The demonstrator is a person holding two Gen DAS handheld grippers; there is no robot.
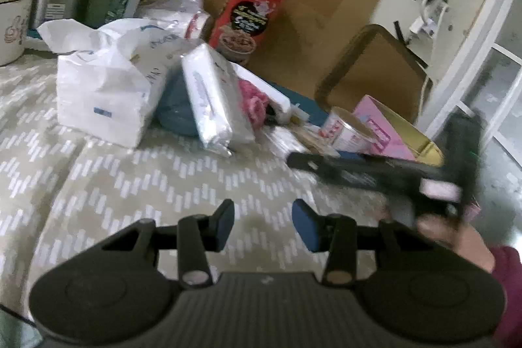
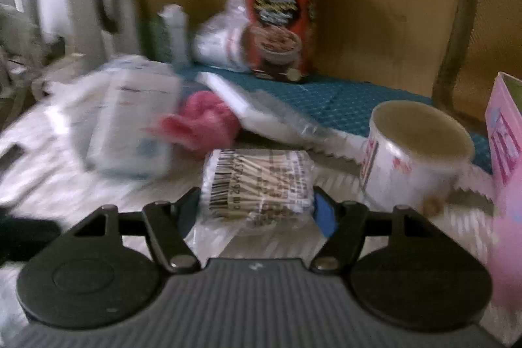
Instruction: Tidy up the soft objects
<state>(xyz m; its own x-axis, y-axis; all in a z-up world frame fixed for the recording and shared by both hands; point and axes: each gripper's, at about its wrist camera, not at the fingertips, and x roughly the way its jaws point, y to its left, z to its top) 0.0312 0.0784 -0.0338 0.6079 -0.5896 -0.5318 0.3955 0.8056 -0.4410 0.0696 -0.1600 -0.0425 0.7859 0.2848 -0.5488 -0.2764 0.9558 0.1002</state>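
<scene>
My right gripper (image 2: 256, 204) is shut on a clear packet of cotton swabs (image 2: 256, 181) with a barcode, held just above the patterned cloth. My left gripper (image 1: 262, 222) is open and empty over the cloth (image 1: 130, 185). In the left wrist view the right gripper (image 1: 385, 175) shows at the right, blurred, with a hand behind it. A white tissue pack (image 1: 101, 93), a wrapped wipes pack (image 1: 212, 100) and a pink fluffy item (image 1: 254, 103) lie ahead. The pink item (image 2: 202, 123) and tissue pack (image 2: 130, 126) also show in the right wrist view.
A red cereal box (image 1: 248, 15) stands at the back against cardboard. A white tub (image 2: 414, 152) and a pink box (image 2: 505, 158) sit at the right. A kettle (image 2: 120, 2), a bottle (image 2: 176, 31) and a cup (image 1: 13, 25) stand at the left. A chair (image 1: 375, 70) stands behind.
</scene>
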